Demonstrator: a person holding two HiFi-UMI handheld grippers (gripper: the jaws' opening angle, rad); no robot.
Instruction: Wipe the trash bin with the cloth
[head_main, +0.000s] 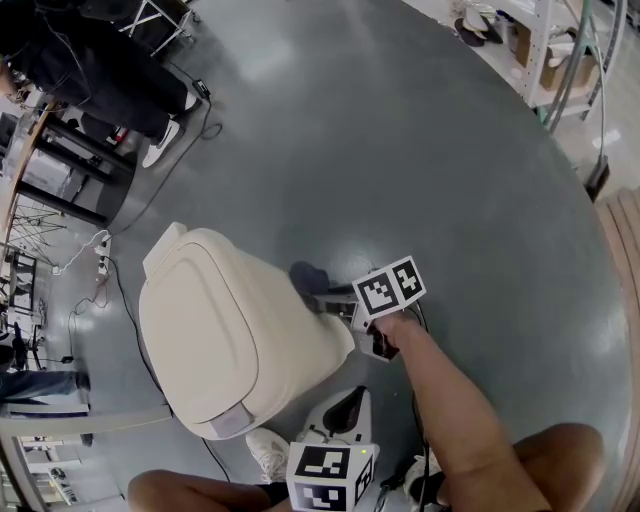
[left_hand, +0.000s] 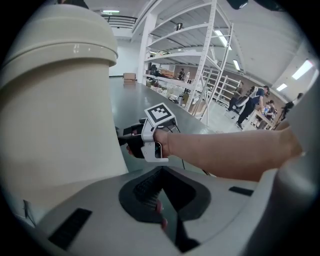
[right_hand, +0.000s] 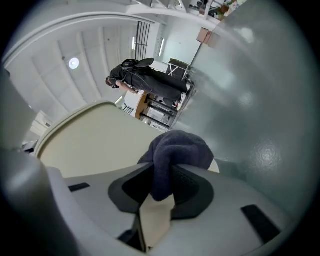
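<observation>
A cream trash bin (head_main: 230, 330) with its lid down stands on the grey floor left of centre; it fills the left of the left gripper view (left_hand: 55, 110). My right gripper (head_main: 318, 295) is shut on a dark blue-grey cloth (head_main: 308, 278) and holds it against the bin's upper right side. In the right gripper view the cloth (right_hand: 177, 150) bunches between the jaws of my right gripper (right_hand: 167, 172), with the bin (right_hand: 95, 145) just behind it. My left gripper (head_main: 350, 400) hangs low by the bin's front right corner, shut with nothing in it (left_hand: 161, 175).
A person in dark clothes (head_main: 90, 70) stands at the far left by a desk. Cables and a power strip (head_main: 103, 262) lie on the floor left of the bin. Metal shelving (head_main: 540, 50) is at the far right. My shoe (head_main: 268, 452) is near the bin's base.
</observation>
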